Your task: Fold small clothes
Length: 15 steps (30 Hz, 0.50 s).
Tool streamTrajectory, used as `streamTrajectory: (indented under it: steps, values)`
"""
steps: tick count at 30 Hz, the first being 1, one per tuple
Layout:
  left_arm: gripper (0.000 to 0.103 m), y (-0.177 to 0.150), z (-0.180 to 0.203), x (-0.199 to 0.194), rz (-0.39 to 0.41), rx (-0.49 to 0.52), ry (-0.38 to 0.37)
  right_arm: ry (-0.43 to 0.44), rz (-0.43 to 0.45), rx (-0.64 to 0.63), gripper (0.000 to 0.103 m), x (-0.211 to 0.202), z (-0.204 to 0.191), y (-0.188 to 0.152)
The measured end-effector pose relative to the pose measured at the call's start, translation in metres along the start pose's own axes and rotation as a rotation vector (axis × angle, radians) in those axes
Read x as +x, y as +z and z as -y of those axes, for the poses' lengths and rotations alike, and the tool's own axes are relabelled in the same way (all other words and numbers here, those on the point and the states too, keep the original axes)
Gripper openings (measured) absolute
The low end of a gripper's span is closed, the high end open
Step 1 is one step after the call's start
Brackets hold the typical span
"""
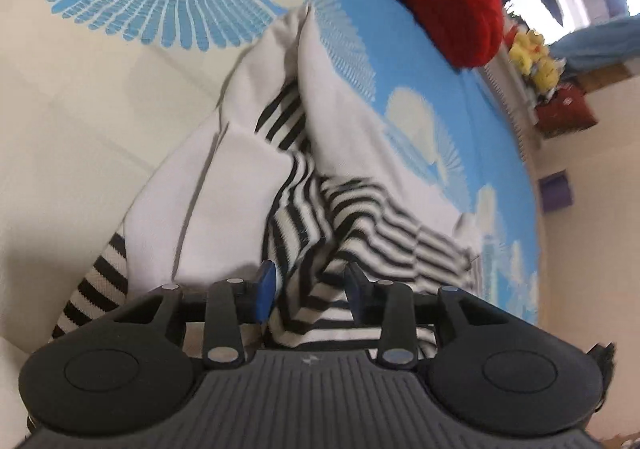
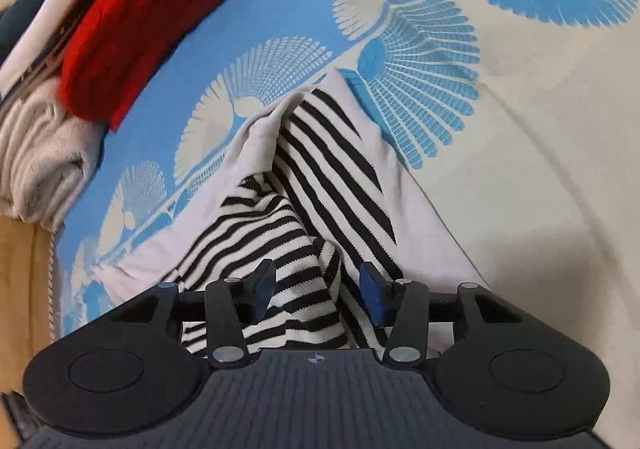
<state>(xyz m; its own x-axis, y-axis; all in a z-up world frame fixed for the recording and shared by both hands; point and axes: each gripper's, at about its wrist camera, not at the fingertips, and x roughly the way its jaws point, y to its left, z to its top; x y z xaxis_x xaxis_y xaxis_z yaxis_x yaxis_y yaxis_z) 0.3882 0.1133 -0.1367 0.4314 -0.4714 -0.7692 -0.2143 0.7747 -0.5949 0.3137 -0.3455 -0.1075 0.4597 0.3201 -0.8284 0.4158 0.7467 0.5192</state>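
Both claws are standing released: the left gripper (image 1: 308,289) is showing its blue pads parted with striped cloth lying in the gap, neither pad visibly pressing, and the right gripper (image 2: 318,289) is holding its pads apart in the same way over a raised striped fold. Between and ahead of them the striped garment (image 2: 320,177), white with black-and-white bands, is lying crumpled on the blue-and-cream bedspread (image 2: 520,169). In the right wrist view its long axis is running from the claw toward 12 o'clock, ending in a peaked ridge; in the left wrist view it is running toward 1 o'clock, with a striped cuff trailing out at 8 o'clock. Neither hand is judged nearer, each hanging directly over its own end of the cloth. No container is appearing in either view; a red garment (image 2: 152,17) is resting on a stack of other fabrics at 10 o'clock in the right wrist view, well apart from the work
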Motion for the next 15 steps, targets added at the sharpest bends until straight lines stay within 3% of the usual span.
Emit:
streamTrajectory:
  steps: [3,4,5,8,10,12,13,15]
  values:
    - [0.034,0.001,-0.002,0.002,-0.001,0.031,0.024,-0.025,-0.052,0.010,0.047,0.016,0.002,-0.007]
    - [0.014,0.002,0.000,0.002,0.011,0.043,0.029,-0.022,-0.064,0.015,0.044,0.020,0.001,-0.009]
    - [0.005,0.002,0.001,-0.002,0.036,0.046,0.031,-0.020,-0.068,0.011,0.036,0.022,0.002,-0.012]
    - [0.005,0.009,-0.005,-0.030,0.197,-0.006,-0.031,0.001,-0.060,-0.039,0.007,0.021,-0.010,-0.015]
    - [0.005,0.012,-0.006,-0.041,0.252,-0.010,0.000,0.083,-0.010,-0.086,0.006,0.010,-0.022,-0.015]
    - [0.005,0.012,-0.012,-0.030,0.180,-0.014,0.104,0.167,0.023,-0.150,0.006,-0.001,-0.035,-0.013]
    - [0.007,0.010,-0.017,-0.021,0.114,-0.029,0.132,0.152,0.017,-0.178,0.006,-0.002,-0.038,-0.014]
    - [0.011,0.006,-0.022,-0.012,0.048,-0.051,0.138,0.020,-0.027,-0.202,0.006,0.009,-0.036,-0.017]
